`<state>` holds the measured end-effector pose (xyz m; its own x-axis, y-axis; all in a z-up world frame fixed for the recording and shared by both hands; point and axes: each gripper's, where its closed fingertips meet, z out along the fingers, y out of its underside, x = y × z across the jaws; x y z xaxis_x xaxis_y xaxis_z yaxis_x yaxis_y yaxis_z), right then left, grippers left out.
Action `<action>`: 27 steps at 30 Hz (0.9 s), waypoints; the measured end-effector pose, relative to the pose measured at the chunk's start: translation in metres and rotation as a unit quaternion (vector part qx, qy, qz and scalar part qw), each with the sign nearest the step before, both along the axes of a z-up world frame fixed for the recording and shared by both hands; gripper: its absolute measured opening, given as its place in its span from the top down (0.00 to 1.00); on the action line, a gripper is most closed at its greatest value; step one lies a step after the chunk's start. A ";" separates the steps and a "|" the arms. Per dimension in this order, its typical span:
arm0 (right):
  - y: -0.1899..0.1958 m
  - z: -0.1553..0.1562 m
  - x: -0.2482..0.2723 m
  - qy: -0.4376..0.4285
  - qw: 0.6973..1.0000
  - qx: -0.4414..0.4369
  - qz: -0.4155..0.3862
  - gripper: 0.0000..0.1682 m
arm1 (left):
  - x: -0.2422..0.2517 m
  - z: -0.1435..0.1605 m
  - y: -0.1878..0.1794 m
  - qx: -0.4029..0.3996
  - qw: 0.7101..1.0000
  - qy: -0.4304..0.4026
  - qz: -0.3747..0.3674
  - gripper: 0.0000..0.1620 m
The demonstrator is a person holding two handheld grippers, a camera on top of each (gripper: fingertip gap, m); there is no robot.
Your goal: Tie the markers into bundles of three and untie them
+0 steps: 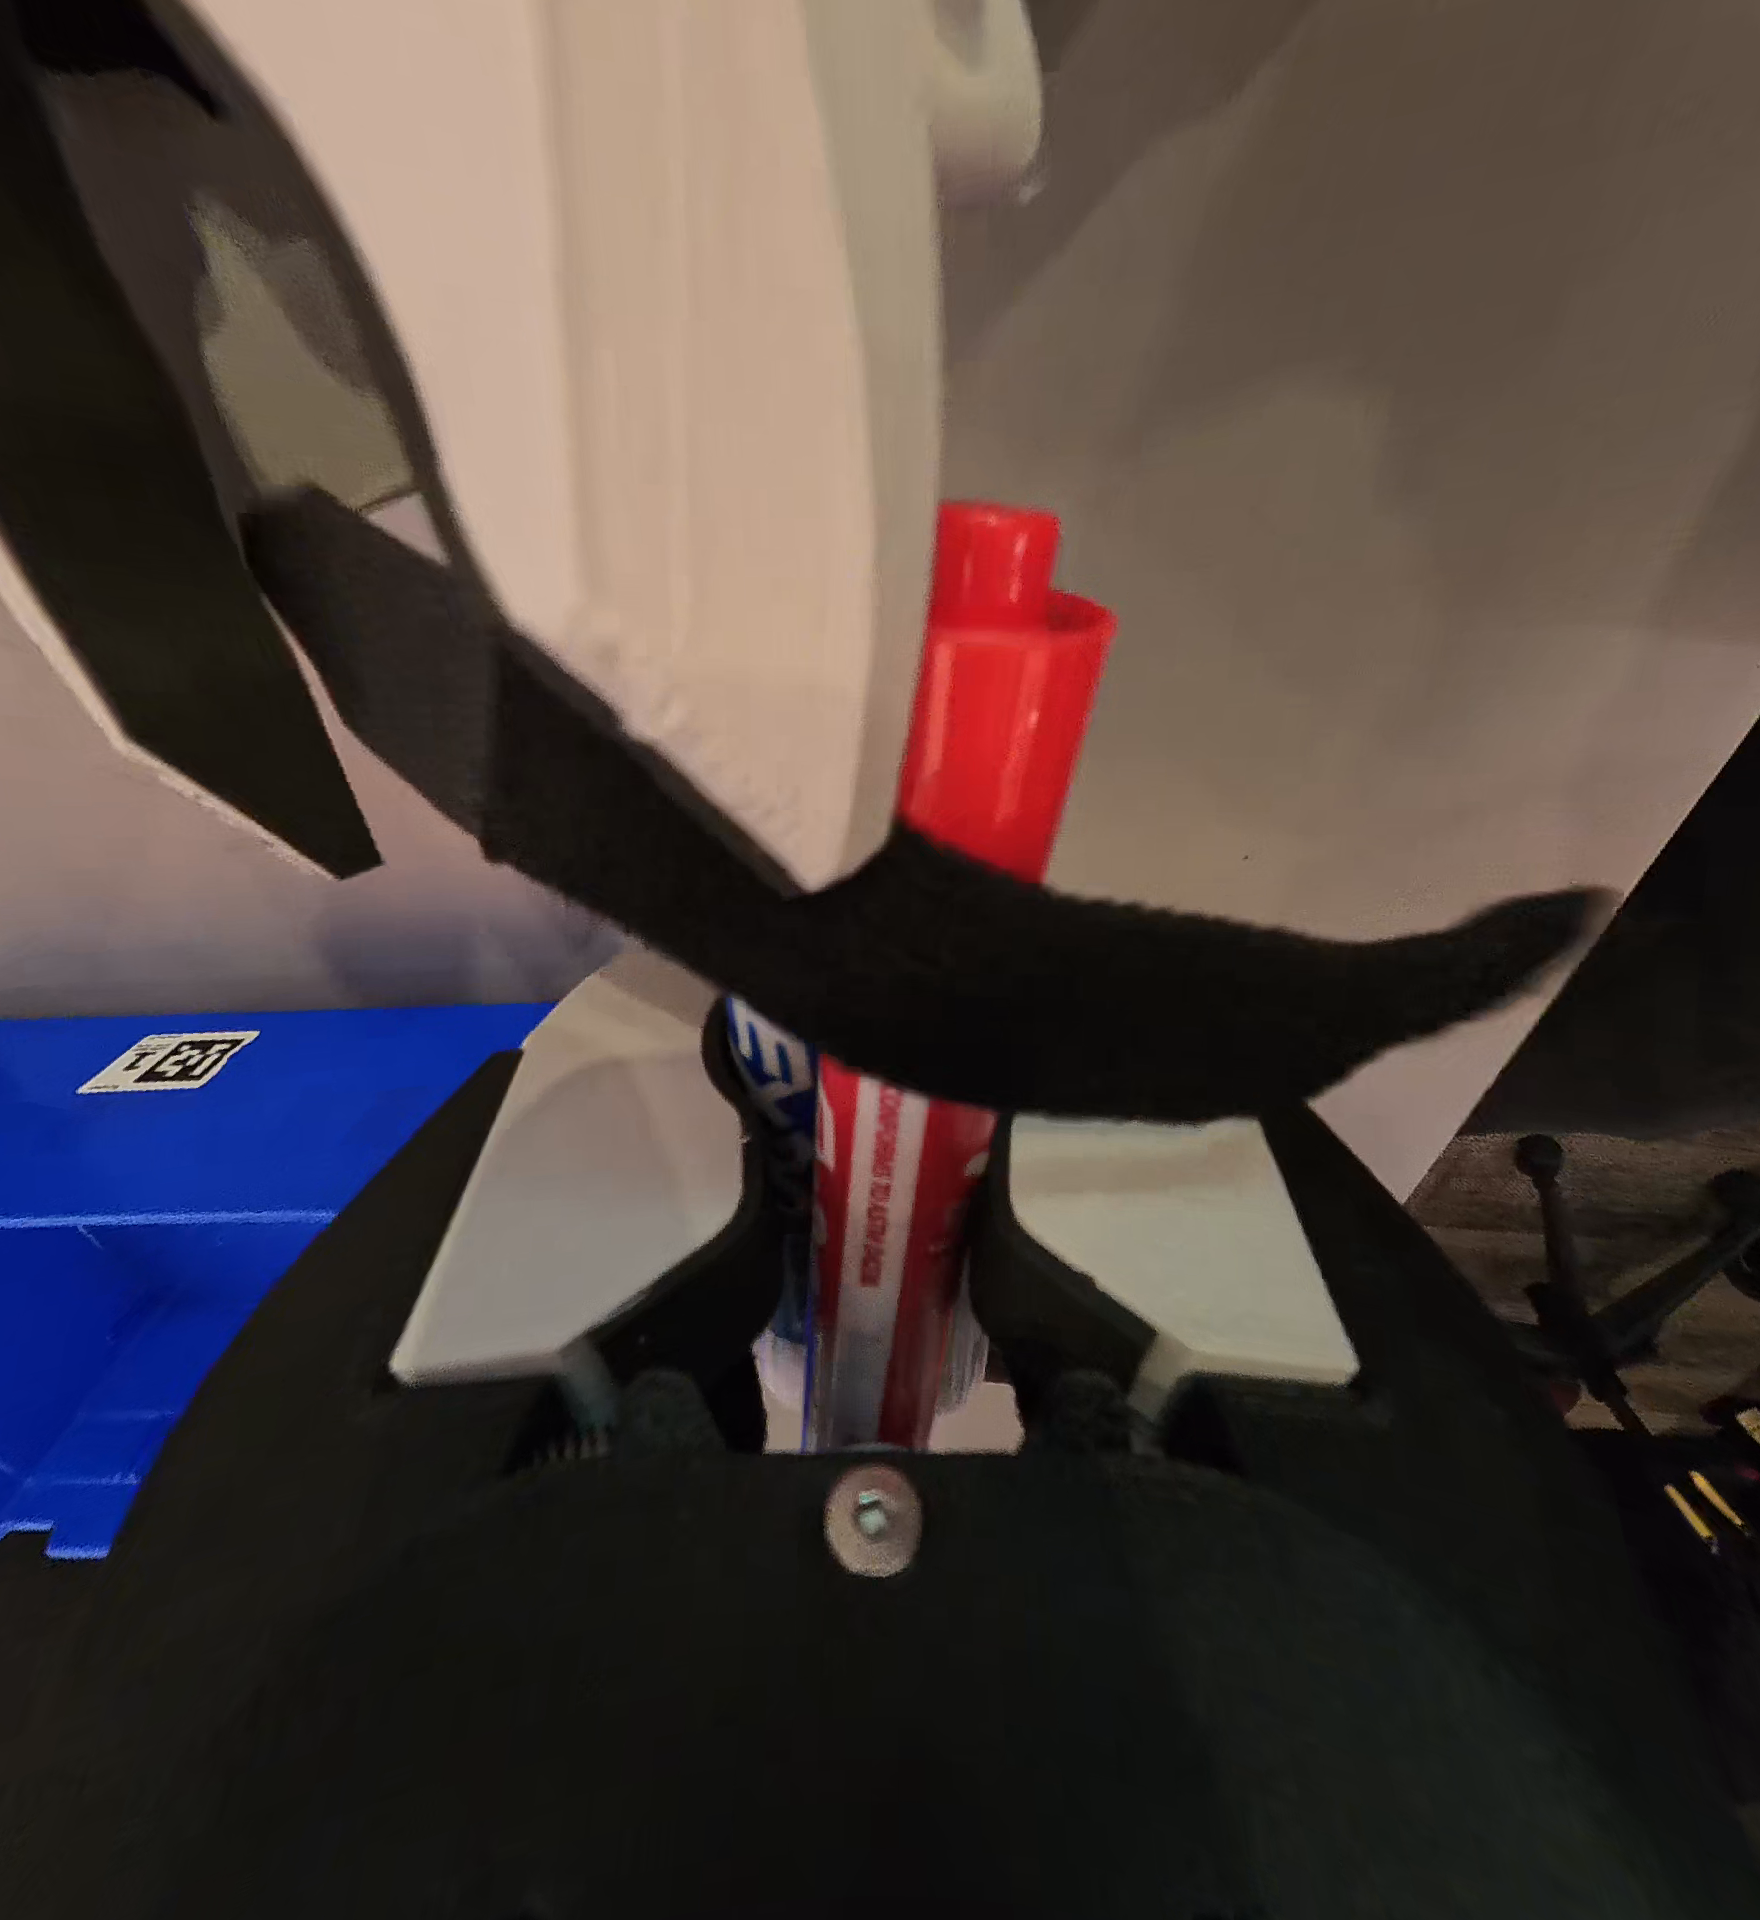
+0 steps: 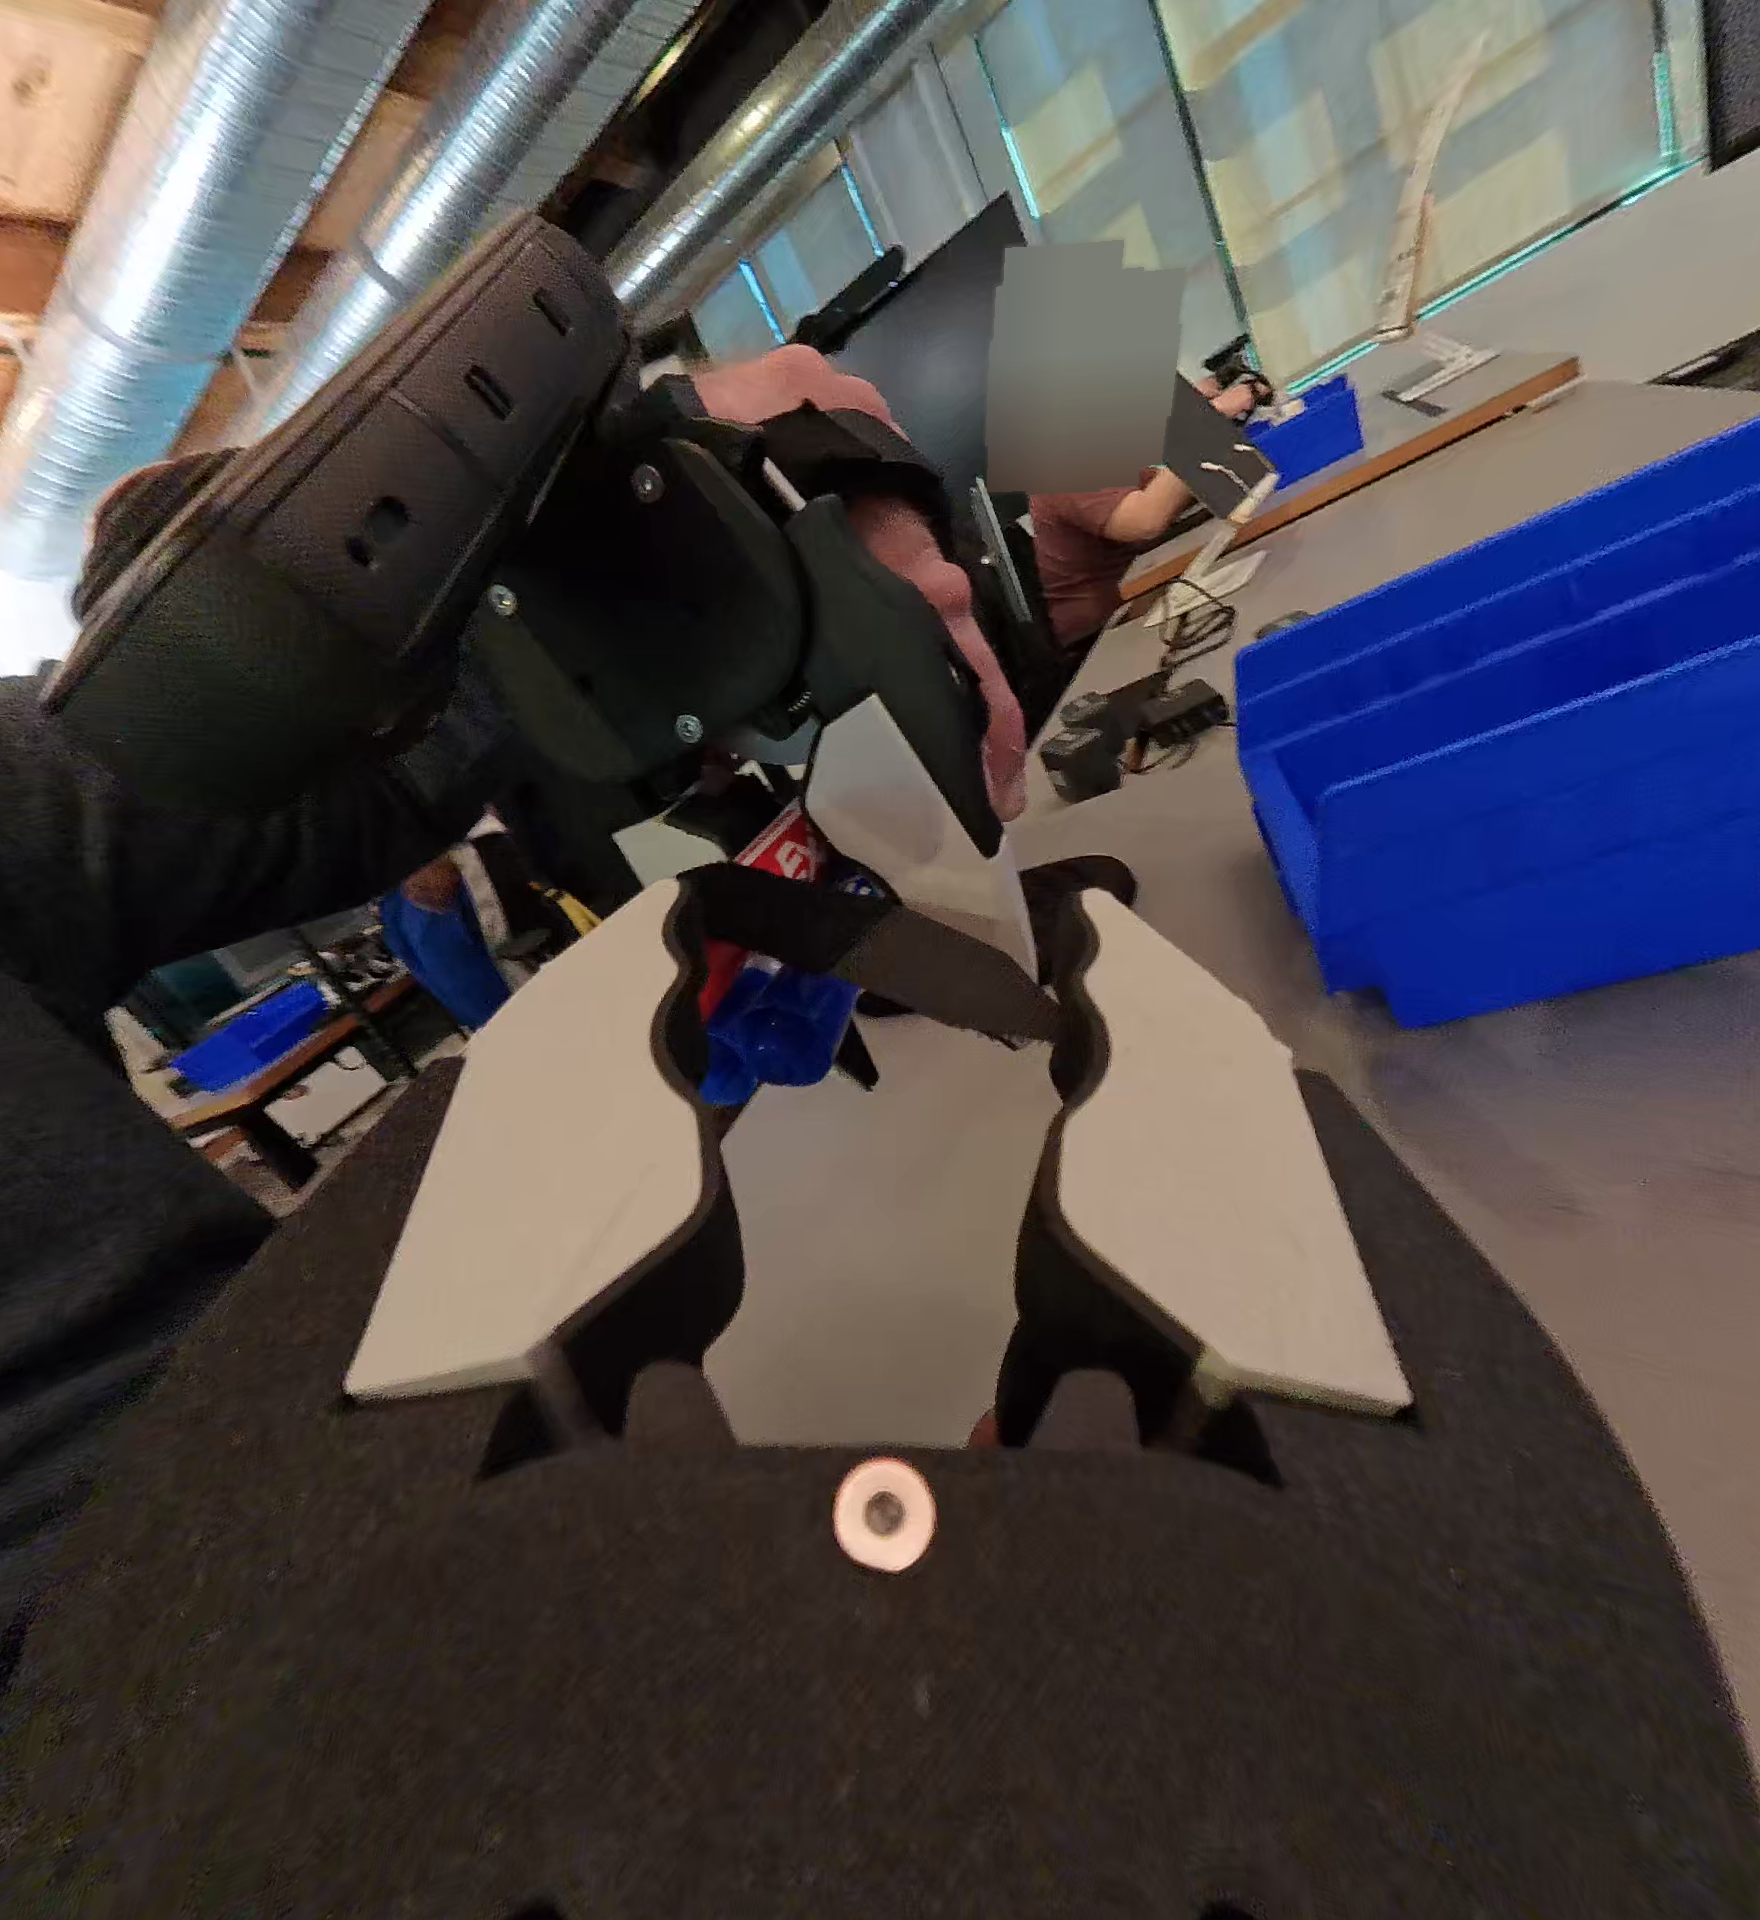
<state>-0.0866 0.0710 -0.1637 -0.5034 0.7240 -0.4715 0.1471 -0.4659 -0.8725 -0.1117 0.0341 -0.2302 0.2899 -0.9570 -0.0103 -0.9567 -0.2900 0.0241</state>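
My left gripper is shut on a bundle of markers, held upright above the table. A red marker sticks up past the fingers, and a blue-labelled one sits beside it. A black hook-and-loop strap lies across the bundle, with one end running up left between the fingers of my right gripper. In the right wrist view my right gripper is open. The blue caps and the strap sit between its tips, and the strap's end touches the right pad. A hand holds the left gripper.
Blue plastic bins stand on the grey table to the right; one also shows in the left wrist view. Black devices and cables lie farther back. A person sits at a far table. Tools lie at the right. Left tips to right tips: about 8 cm.
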 end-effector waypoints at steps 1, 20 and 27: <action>-0.001 -0.001 -0.001 -0.003 1.000 0.005 0.000 0.65 | -0.001 -0.001 0.000 0.001 1.000 0.004 -0.002 0.74; -0.004 -0.001 -0.002 -0.001 1.000 0.024 -0.016 0.79 | 0.008 0.001 0.000 0.006 1.000 -0.008 -0.010 0.74; -0.004 0.003 -0.001 0.008 1.000 -0.008 -0.005 0.80 | 0.008 0.001 0.000 0.008 1.000 -0.008 -0.010 0.74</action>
